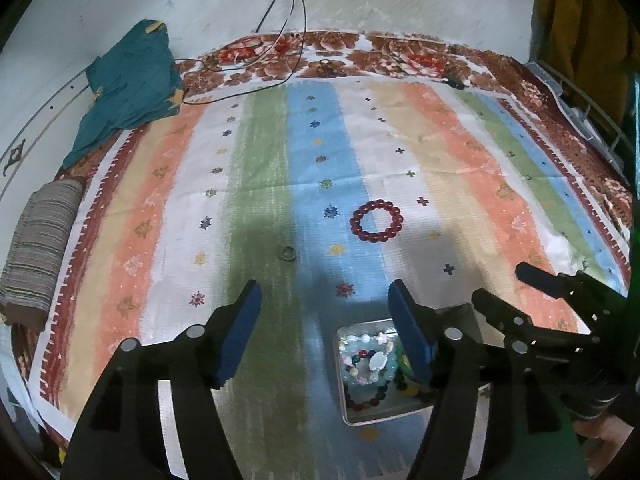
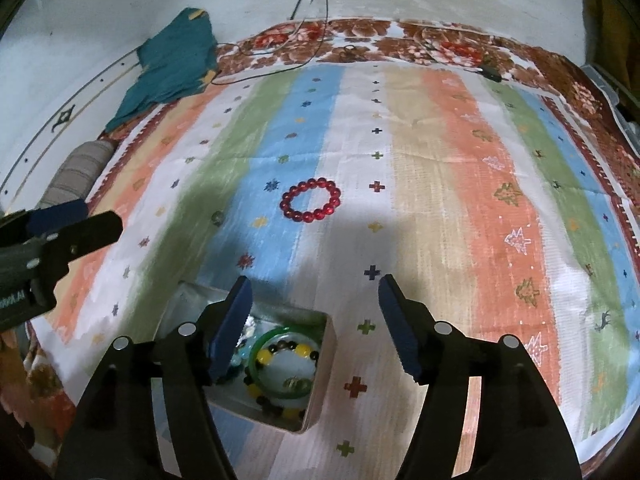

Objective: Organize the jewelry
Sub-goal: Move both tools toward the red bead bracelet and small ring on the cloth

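Observation:
A red bead bracelet (image 1: 376, 221) lies flat on the striped cloth; it also shows in the right wrist view (image 2: 311, 200). A small dark ring (image 1: 288, 255) lies to its left, seen faintly in the right wrist view (image 2: 217, 218). A metal box (image 1: 347, 400) holds several bead bracelets; in the right wrist view the box (image 2: 322, 368) shows a green bangle (image 2: 280, 364). My left gripper (image 1: 325, 304) is open and empty, above the cloth near the box. My right gripper (image 2: 314, 300) is open and empty, over the box's right side.
A teal cloth (image 1: 128, 84) and a striped folded fabric (image 1: 38, 248) lie at the left edge. Cables (image 1: 288, 32) run down the wall onto the far border. A wire rack (image 1: 592, 120) stands at the right.

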The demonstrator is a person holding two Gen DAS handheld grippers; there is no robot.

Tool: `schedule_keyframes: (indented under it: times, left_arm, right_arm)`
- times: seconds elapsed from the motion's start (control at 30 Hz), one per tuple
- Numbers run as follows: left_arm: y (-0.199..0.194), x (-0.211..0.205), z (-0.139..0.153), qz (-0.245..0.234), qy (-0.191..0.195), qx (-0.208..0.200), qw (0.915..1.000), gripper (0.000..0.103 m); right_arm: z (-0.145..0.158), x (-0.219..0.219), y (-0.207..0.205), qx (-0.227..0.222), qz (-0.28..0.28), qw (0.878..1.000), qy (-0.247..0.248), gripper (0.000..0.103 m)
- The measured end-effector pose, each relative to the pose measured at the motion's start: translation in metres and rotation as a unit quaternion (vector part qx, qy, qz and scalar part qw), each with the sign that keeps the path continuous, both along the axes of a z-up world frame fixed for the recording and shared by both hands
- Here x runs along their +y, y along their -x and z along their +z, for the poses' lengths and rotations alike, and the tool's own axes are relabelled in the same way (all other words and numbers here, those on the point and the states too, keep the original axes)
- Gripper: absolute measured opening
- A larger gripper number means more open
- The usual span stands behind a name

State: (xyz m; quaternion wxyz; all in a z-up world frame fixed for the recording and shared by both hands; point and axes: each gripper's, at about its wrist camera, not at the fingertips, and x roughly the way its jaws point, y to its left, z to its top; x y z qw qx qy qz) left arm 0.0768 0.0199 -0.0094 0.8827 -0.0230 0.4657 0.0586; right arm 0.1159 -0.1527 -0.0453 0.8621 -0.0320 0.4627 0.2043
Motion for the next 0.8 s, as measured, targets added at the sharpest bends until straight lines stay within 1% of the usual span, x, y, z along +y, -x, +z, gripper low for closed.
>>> schedule_keyframes:
  times: [0.1,0.17,0.2,0.3,0.43,0.6,0.8]
  left_arm:
    - [-0.005,0.004,-0.003,0.004,-0.002,0.006,1.0000,0.069]
    - [-0.008,0.008,-0.003,0.006,0.010,0.010,0.9999,0.070]
    - [-0.009,0.010,-0.002,0.006,0.014,0.009,0.9998,0.072]
    - [-0.014,0.016,-0.004,0.014,0.010,0.010,0.9998,0.075]
    - [-0.023,0.026,-0.012,0.021,0.012,0.021,0.9995,0.076]
    - [-0.032,0.042,-0.027,0.039,0.039,0.042,0.9976,0.076]
    - [-0.045,0.042,-0.037,0.038,0.026,0.050,0.9977,0.076]
  right_arm:
    - [-0.002,0.002,-0.007,0.000,-0.006,1.000,0.003,0.069]
    - [-0.004,0.003,-0.011,0.000,-0.007,1.000,0.004,0.071]
    - [-0.004,0.003,-0.012,0.001,-0.008,1.000,0.004,0.071]
    - [-0.006,0.005,-0.017,0.002,-0.008,1.000,0.007,0.074]
    - [-0.007,0.011,-0.022,-0.004,-0.003,1.000,0.020,0.077]
    - [-0.009,0.014,-0.031,-0.004,0.000,1.000,0.026,0.078]
    - [-0.017,0.017,-0.049,0.004,-0.005,1.000,0.029,0.078]
